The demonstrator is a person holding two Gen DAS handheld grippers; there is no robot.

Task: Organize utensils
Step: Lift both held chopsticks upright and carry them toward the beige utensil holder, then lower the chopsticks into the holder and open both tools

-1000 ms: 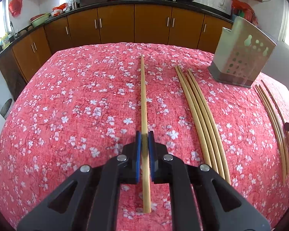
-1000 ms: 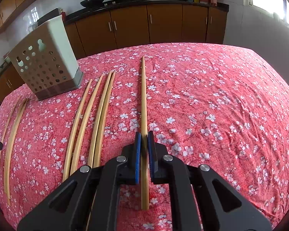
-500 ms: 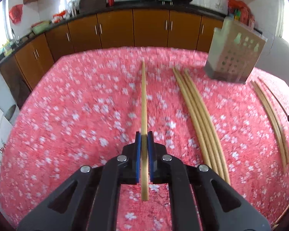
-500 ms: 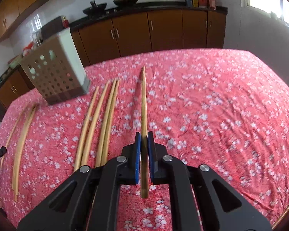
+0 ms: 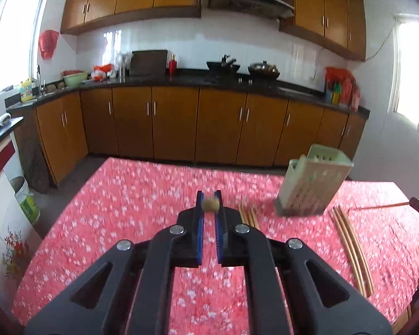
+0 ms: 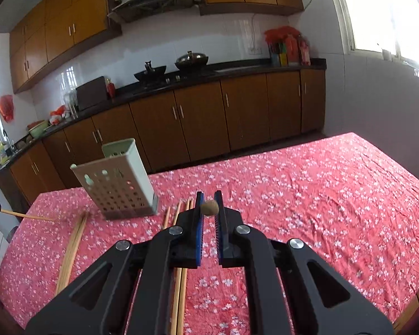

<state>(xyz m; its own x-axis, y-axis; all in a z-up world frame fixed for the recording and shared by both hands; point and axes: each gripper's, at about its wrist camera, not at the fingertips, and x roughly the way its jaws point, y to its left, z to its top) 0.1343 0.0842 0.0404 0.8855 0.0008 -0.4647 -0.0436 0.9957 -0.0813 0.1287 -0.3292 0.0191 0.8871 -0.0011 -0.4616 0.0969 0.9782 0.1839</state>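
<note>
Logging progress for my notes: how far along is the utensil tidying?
Done: nothing visibly; no chopsticks stick out of the holder. In hand: the left claw and right claw each grip one chopstick. Left: two bundles of loose chopsticks lie on the cloth on either side of the holder.

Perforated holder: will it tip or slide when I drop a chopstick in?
Likely light: the holder looks thin-walled, perforated. Tall on a small base, so a sideways chopstick knock might tip it. The wrinkled tablecloth probably limits sliding.

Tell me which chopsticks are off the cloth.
Two, clamped end-on: right chopstick in the right tool, left chopstick in the left tool. Other chopsticks lie flat.
</note>
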